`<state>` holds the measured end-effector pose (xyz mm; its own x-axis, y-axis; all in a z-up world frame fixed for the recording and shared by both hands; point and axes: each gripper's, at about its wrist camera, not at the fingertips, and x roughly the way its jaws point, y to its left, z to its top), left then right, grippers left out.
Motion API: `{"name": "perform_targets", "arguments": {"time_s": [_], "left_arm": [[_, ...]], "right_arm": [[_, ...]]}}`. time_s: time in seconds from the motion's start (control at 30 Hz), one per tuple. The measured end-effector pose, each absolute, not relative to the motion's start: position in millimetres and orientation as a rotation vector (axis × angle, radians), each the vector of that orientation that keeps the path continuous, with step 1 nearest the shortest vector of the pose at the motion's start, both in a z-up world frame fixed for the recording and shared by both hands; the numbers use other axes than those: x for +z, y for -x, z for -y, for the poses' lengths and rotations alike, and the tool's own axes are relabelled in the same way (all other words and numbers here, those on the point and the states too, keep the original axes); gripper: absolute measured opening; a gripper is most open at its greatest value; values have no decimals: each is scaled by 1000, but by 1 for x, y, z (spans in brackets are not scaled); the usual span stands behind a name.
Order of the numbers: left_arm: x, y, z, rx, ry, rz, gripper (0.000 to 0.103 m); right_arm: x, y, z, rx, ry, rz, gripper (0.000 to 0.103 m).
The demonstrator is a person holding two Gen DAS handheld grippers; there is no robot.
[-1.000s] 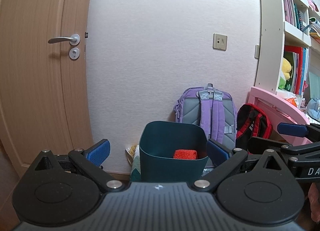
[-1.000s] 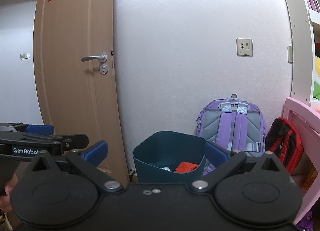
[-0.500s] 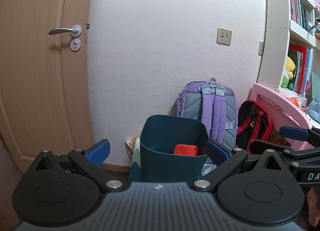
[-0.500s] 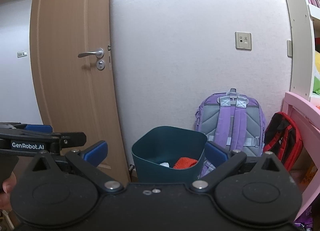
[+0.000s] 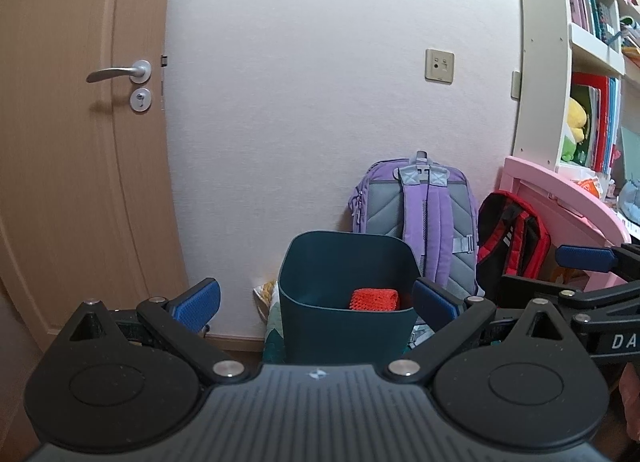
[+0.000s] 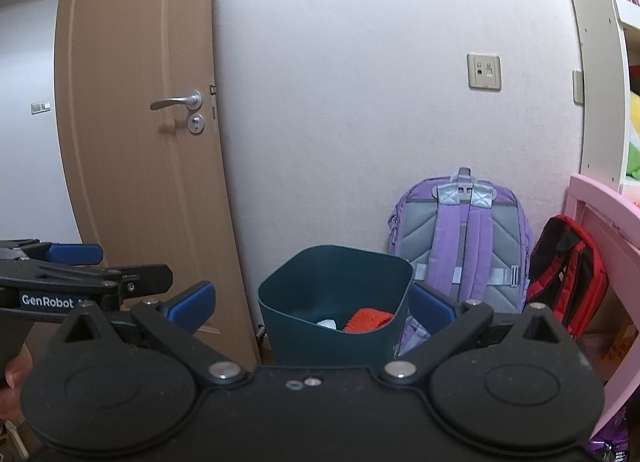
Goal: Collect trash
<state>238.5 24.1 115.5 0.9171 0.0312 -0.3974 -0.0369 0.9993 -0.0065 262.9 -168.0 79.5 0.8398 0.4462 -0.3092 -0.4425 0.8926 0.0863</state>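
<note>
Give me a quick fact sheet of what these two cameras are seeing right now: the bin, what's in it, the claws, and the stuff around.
bin: dark teal bin, upright by the wall
inside: orange mesh item; white scrap
left claw: open, empty
right claw: open, empty
behind bin: purple backpack, red and black backpack
left of bin: wooden door
right: pink desk, white bookshelf

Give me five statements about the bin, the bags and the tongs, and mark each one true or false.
1. The left tongs are open and hold nothing. True.
2. The dark teal bin is empty. False: an orange mesh item lies inside.
3. The purple backpack leans against the wall. True.
4. The red and black bag sits left of the bin. False: it is to the right, by the pink desk.
5. The right tongs grip trash. False: open, empty.
</note>
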Motion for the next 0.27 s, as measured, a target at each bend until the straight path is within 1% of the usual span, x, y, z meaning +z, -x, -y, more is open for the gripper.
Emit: {"name": "perform_targets", "arguments": {"time_s": [0.13, 0.27], "left_arm": [[109, -244, -22, 44, -18, -395, 103], [99, -257, -28, 47, 9, -418, 103]], "right_arm": [[73, -272, 166, 471, -16, -341, 103], [62, -286, 167, 466, -28, -359, 103]]}}
